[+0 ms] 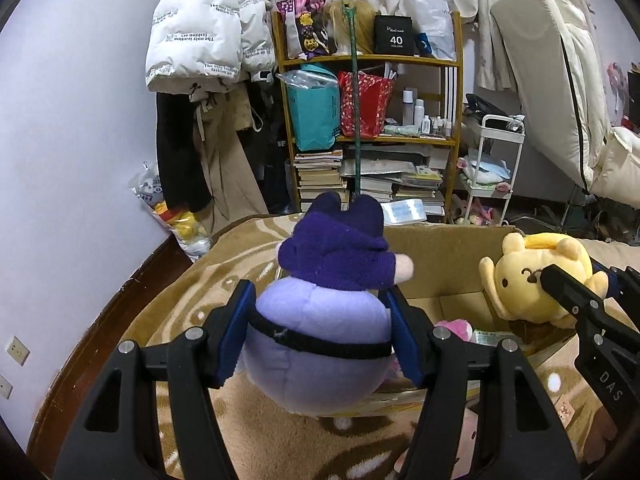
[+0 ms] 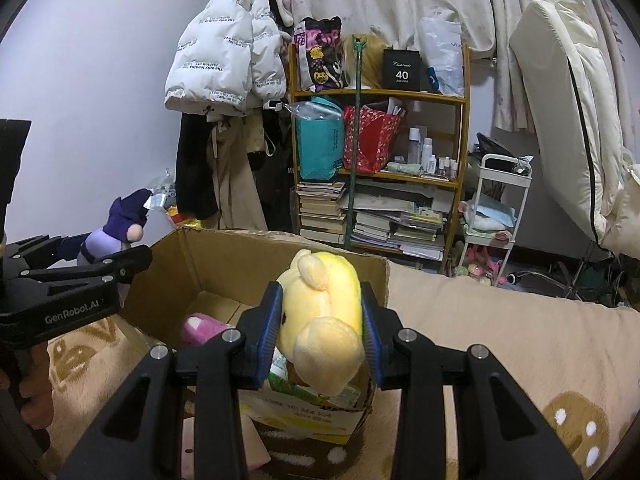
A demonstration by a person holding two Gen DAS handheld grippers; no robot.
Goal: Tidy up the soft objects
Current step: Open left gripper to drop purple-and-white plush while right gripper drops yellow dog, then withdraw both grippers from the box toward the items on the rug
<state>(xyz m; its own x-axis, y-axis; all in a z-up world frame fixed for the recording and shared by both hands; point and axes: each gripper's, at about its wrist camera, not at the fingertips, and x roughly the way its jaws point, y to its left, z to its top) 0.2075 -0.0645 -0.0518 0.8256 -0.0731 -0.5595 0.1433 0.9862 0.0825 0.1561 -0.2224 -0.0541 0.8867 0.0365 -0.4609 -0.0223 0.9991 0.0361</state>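
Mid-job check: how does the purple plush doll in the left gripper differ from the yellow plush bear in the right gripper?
The purple plush doll wears a dark hood and a black band; the yellow plush bear is bare. The doll shows its back to the left wrist camera and sits upright in the left gripper; the bear lies tilted in the right gripper. Both are clamped at the cardboard box that holds a pink plush.

A wooden bookshelf [image 1: 370, 136] stands against the curtained wall, holding a teal gift bag [image 1: 314, 110], a red patterned bag [image 1: 370, 102] and stacked books [image 1: 320, 176]; a white puffer jacket [image 1: 200, 28] hangs to its left; a white rolling cart [image 1: 494, 160] stands to its right.
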